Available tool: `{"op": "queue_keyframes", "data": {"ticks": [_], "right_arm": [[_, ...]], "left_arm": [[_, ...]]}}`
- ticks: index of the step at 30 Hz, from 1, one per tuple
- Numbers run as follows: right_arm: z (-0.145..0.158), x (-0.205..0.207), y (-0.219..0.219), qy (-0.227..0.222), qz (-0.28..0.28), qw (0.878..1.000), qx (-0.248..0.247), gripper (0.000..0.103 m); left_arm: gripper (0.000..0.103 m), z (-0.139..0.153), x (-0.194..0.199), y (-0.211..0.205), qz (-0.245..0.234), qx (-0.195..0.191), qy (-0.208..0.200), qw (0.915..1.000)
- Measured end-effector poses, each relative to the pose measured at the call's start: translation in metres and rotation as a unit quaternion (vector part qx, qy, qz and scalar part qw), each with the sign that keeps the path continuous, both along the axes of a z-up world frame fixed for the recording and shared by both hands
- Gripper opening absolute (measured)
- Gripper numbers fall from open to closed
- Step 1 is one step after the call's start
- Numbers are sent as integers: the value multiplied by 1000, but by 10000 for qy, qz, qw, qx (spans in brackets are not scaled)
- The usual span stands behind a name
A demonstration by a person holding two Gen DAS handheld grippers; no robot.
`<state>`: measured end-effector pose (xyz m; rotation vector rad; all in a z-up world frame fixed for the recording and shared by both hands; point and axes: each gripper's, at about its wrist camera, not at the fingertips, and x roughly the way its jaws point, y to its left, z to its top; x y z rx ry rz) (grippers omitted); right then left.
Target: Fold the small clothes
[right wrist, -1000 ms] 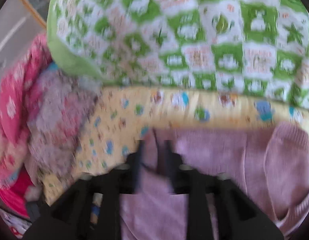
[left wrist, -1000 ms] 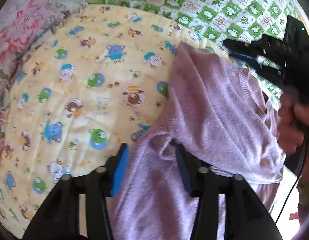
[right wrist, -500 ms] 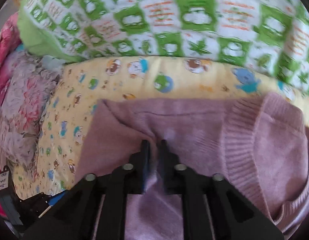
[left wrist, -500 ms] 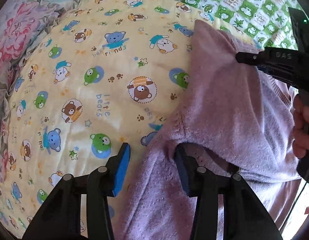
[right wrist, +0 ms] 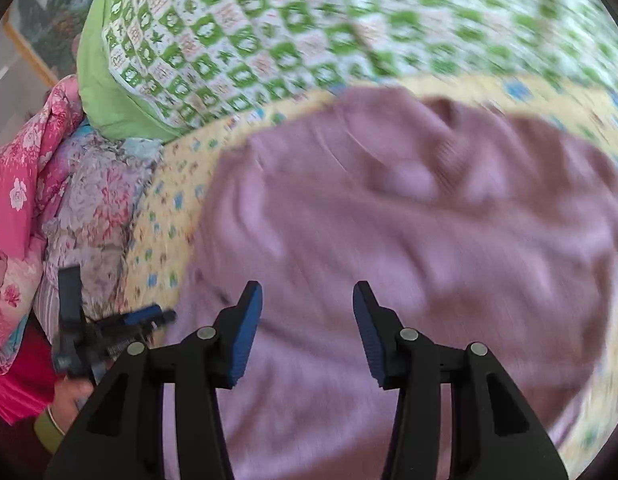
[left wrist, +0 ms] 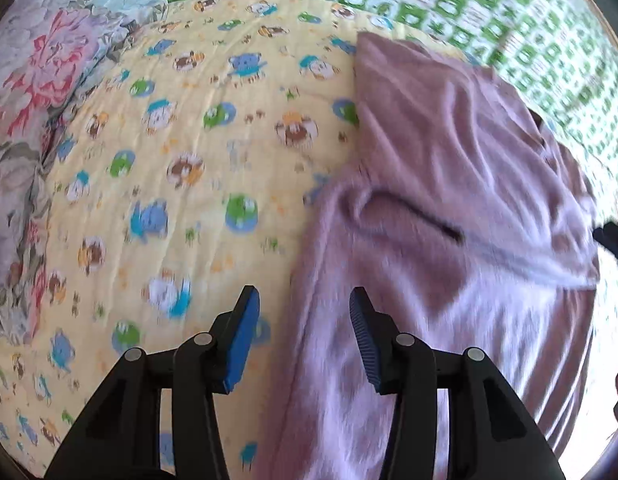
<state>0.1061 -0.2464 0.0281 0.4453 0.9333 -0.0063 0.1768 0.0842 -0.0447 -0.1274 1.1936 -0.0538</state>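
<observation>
Both grippers, left (left wrist: 304,330) and right (right wrist: 307,326), now gape empty above the lilac sweater (left wrist: 449,208), jaws just reopened after releasing it; bear-print quilt (left wrist: 181,168) lies alongside.

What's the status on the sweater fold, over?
Left claw open, right claw just reopened, both empty. Purple sweater lies folded over on the yellow blanket. Nothing in the way.

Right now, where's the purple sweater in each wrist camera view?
Left wrist: purple sweater fills the right half, running under the right blue pad.
Right wrist: it fills the centre and lower right, beneath both pads.
Shared landmark: green checked quilt along the top of both.
</observation>
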Motion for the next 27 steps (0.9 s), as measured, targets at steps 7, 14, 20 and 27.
{"op": "queue_keyframes", "data": {"ticks": [7, 14, 20, 27], "right_arm": [[-13, -114, -11, 262, -963, 9950, 101, 50], [-14, -203, -12, 253, -1546, 9876, 138, 52], [-22, -259, -11, 341, -1860, 9817, 237, 53], [-48, -301, 7, 629, -1772, 9806, 545, 54]], "left_arm": [[51, -15, -66, 1, -338, -155, 312, 9988], [57, -27, -121, 11, -530, -368, 576, 9962], [67, -31, -165, 12, -819, -367, 673, 9937], [73, -35, -206, 21, -1060, -490, 808, 9899]]}}
